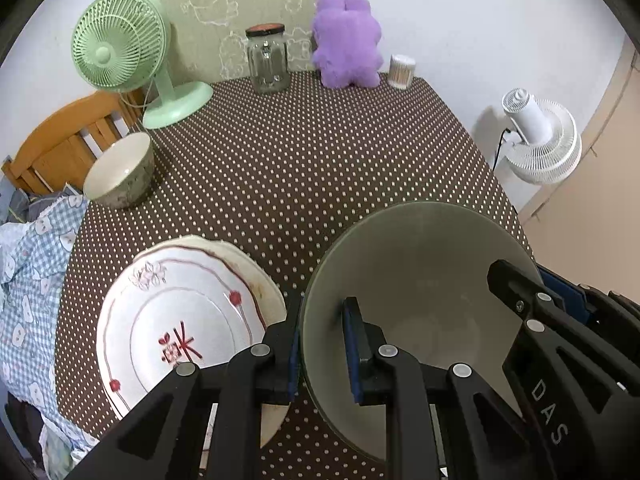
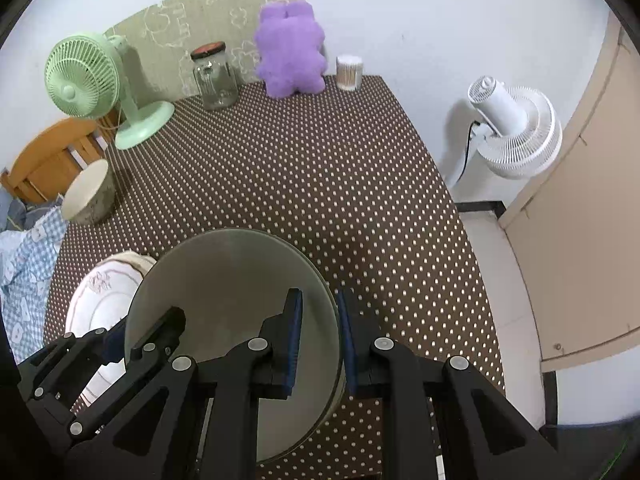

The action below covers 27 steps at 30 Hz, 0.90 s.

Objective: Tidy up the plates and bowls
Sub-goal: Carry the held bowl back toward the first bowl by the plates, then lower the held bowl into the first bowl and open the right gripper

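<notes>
Brown cloth with white dots covered the worktop (image 1: 320, 168), which stood against a pale wall. At twelve o'clock in the left wrist view stood a glass jar (image 1: 267, 60), with a purple plush toy (image 1: 346, 42) at one o'clock, a tub of cotton swabs (image 1: 401, 71) just beside the toy, and a green fan (image 1: 120, 52) at ten o'clock. A white fan (image 1: 540, 140) stood off the worktop at three o'clock. A small bowl (image 1: 120, 172) sat near the worktop's nine o'clock edge, with a wooden chair (image 1: 60, 144) behind it and blue checked fabric (image 1: 32, 272) below it. At seven o'clock lay a stack of plates (image 1: 176, 320), the top one white with red markings. Beside the stack, at five o'clock, was a large grey bowl (image 1: 420, 280); whether it rested on the cloth or was raised could not be told. The left gripper (image 1: 324, 350) had its jaws closed narrowly over that bowl's nine o'clock rim, one inside and one outside the wall. The right gripper (image 2: 318, 338) likewise had its jaws clamped across the opposite rim, at three o'clock in the right wrist view.
</notes>
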Tool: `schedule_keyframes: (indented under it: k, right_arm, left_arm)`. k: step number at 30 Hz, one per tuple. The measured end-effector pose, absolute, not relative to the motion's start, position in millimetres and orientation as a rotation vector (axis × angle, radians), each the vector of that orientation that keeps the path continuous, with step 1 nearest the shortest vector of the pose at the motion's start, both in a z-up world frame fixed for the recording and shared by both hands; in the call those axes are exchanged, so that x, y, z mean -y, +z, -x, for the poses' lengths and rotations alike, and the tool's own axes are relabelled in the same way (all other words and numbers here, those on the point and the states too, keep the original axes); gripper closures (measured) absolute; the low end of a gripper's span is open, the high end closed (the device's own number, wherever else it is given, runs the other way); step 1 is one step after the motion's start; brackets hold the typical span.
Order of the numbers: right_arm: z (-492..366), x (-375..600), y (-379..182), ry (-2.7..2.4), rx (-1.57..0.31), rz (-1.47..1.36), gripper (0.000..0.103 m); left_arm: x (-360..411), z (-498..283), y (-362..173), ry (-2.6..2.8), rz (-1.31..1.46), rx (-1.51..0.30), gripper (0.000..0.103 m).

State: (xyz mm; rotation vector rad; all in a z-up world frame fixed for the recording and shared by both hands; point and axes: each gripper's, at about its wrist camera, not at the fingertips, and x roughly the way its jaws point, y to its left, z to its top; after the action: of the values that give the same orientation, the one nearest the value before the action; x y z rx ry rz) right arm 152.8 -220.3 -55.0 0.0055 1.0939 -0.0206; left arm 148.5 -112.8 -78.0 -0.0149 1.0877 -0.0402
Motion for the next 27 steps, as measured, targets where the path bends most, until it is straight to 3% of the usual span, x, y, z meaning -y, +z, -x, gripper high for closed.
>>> schedule_keyframes:
  k: [27]
  right_arm:
    - [-159.3, 224.1, -93.8, -0.017, -1.194, 0.013, 0.081]
  left_arm:
    - [120.8, -147.5, -116.9, -0.025, 0.017, -1.205, 0.088]
